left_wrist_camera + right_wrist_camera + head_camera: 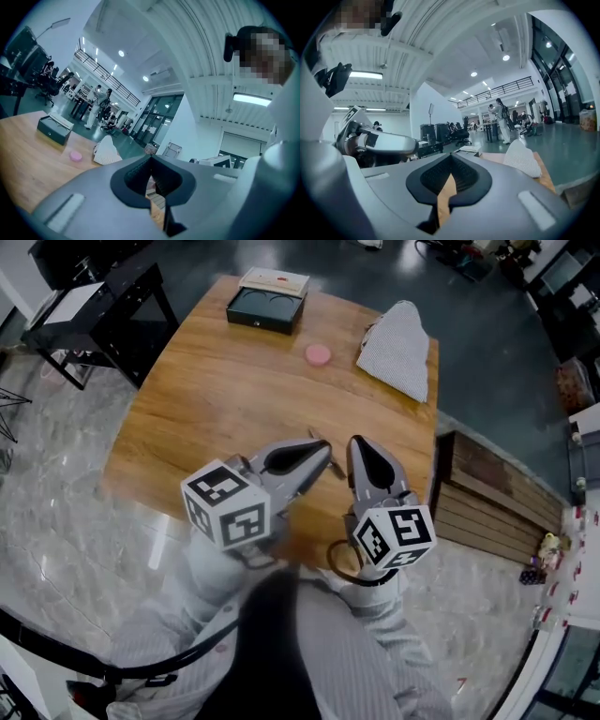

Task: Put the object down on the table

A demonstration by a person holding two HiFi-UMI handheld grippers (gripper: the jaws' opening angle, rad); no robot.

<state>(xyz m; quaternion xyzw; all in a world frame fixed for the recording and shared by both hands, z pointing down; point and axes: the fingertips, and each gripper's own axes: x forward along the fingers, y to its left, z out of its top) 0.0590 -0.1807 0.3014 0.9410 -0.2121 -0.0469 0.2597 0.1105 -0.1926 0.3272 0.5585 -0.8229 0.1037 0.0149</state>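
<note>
From above, the left gripper (323, 457) and the right gripper (359, 446) hang side by side over the near edge of the table (234, 399), both clenched on nothing. No object is in hand. I can't tell which one the task means, but the box (266, 307), the pink disc (318, 354) and the white bag (398, 351) all lie on the far half, well apart from the grippers. The risk looks small to me: the two noses sit close, so a careless swing could knock them together or clip the table edge. The top is bare warm wood, with a polished stone floor (66, 474) around it and a slatted bench (487, 502) at the right.

The left gripper view shows its jaw tips meeting with nothing between them. Past them lie the box, disc and bag, then a tall bright hall where people (96, 101) stand far off.

The right gripper view shows jaws pressed together and empty too. The bag is off to the right, and a balcony runs along the hall beyond.
</note>
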